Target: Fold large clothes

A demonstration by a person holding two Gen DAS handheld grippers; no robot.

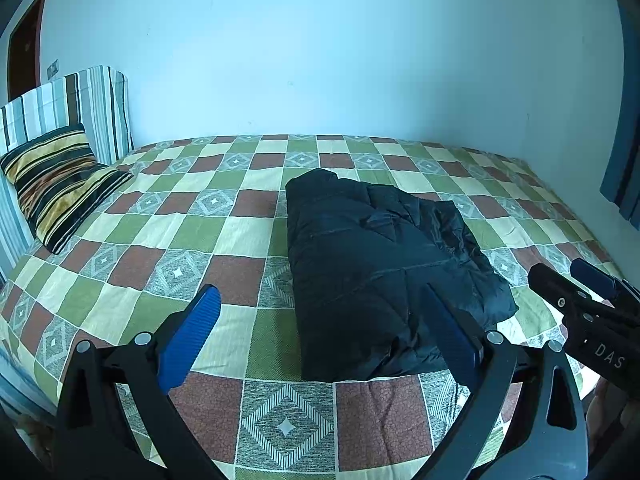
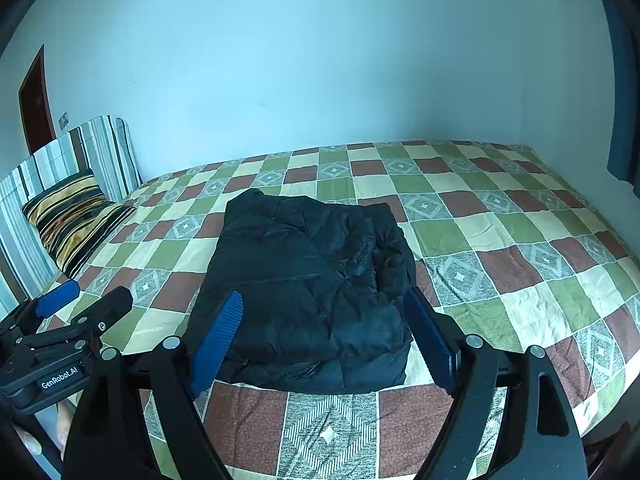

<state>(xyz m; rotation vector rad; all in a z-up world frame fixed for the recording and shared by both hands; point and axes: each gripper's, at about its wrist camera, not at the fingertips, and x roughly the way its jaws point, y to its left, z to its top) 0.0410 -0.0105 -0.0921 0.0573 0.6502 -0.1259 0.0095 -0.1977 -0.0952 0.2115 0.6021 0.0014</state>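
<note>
Jacket sits folded on the bed, long axis running away from both wide-open, empty grippers; right gripper looks nearer than left gripper.

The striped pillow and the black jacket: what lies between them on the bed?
Nothing but bare checked bedspread lies between the striped pillow and the folded black jacket. Both wrist views show it.

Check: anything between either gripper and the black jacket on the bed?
Nothing visible. The folded black jacket lies alone on the checkered bedspread, directly ahead of the open right gripper and open left gripper. The striped pillow sits far off by the headboard.
</note>
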